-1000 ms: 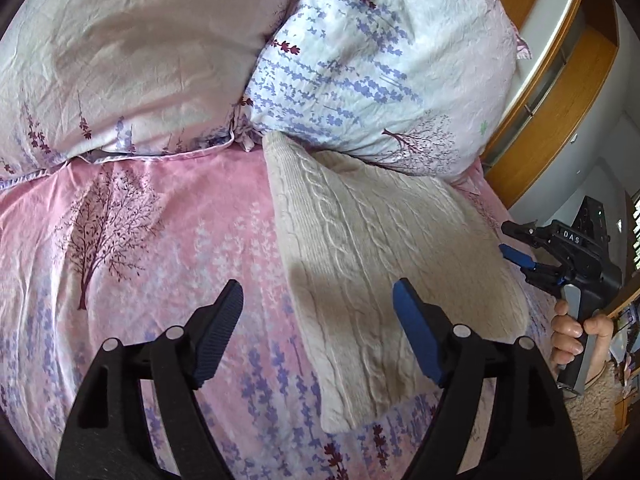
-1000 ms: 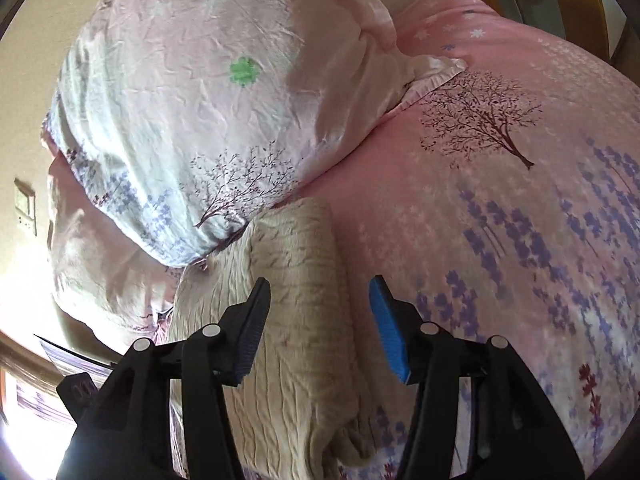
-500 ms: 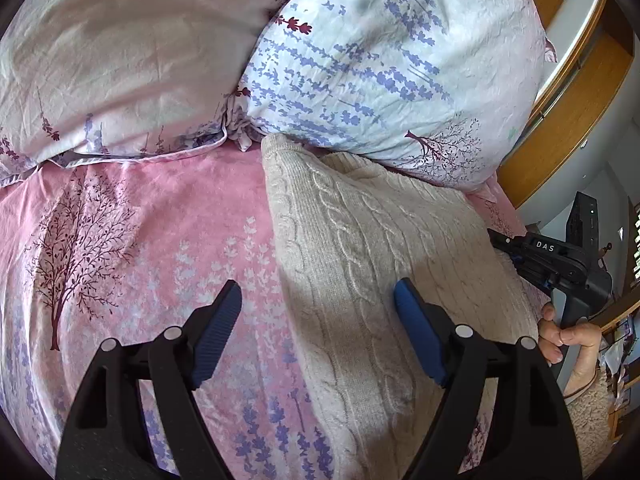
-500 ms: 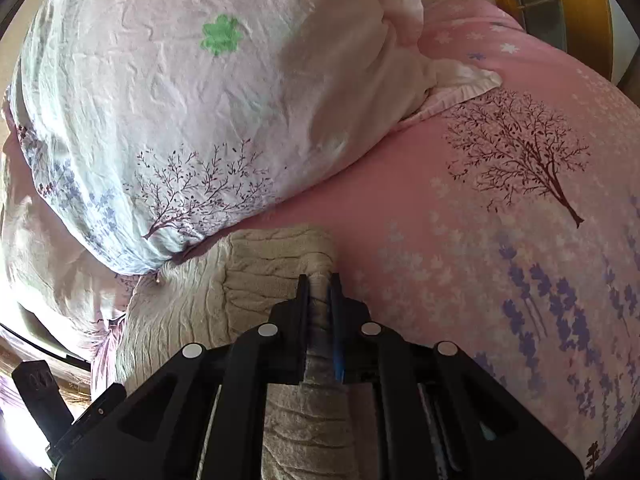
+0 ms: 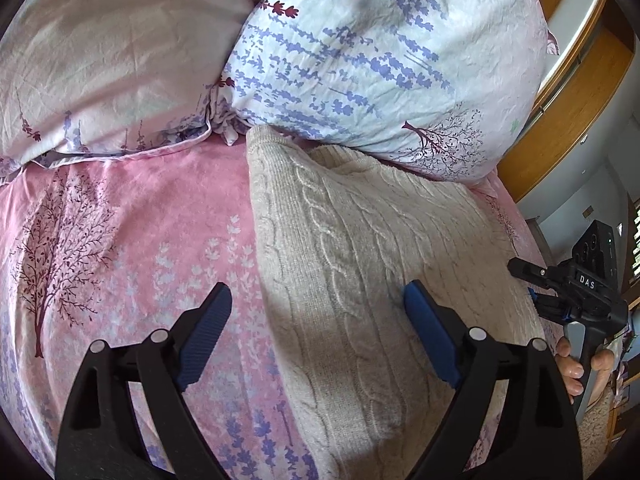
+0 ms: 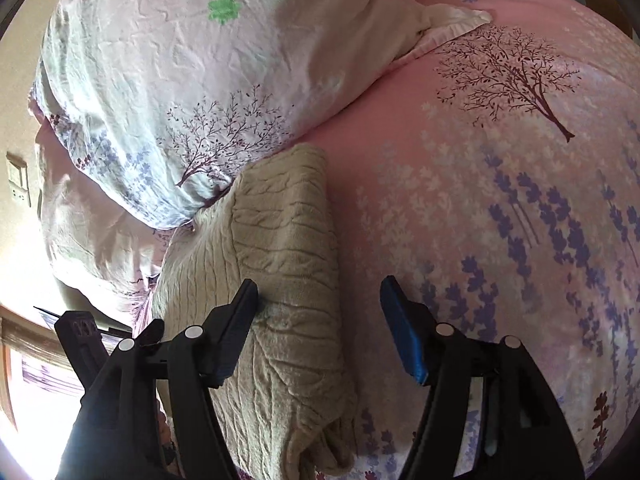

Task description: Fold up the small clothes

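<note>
A cream cable-knit sweater (image 5: 360,264) lies folded on the pink floral bedsheet (image 5: 132,232), its far end tucked against a pillow. My left gripper (image 5: 316,292) hovers over the sweater's left edge, jaws opening, one finger above the sheet and the other above the knit, gripping nothing. In the right wrist view the sweater (image 6: 280,248) shows a folded strip along its right side. My right gripper (image 6: 319,286) is opening, with that strip's edge between the jaws and the pads off it. The right gripper (image 5: 522,280) also shows at the sweater's far right edge, held by a hand (image 5: 576,364).
Two large floral pillows (image 5: 380,60) (image 5: 104,52) stand behind the sweater. A wooden headboard or frame (image 5: 568,100) runs at the upper right. The pink sheet (image 6: 500,208) stretches out right of the sweater. A wall switch (image 6: 18,178) is at the left.
My right gripper was shut on the sweater's folded edge half a second ago; it has let go and stands open. The left gripper has moved closer over the sweater and spread a little wider.
</note>
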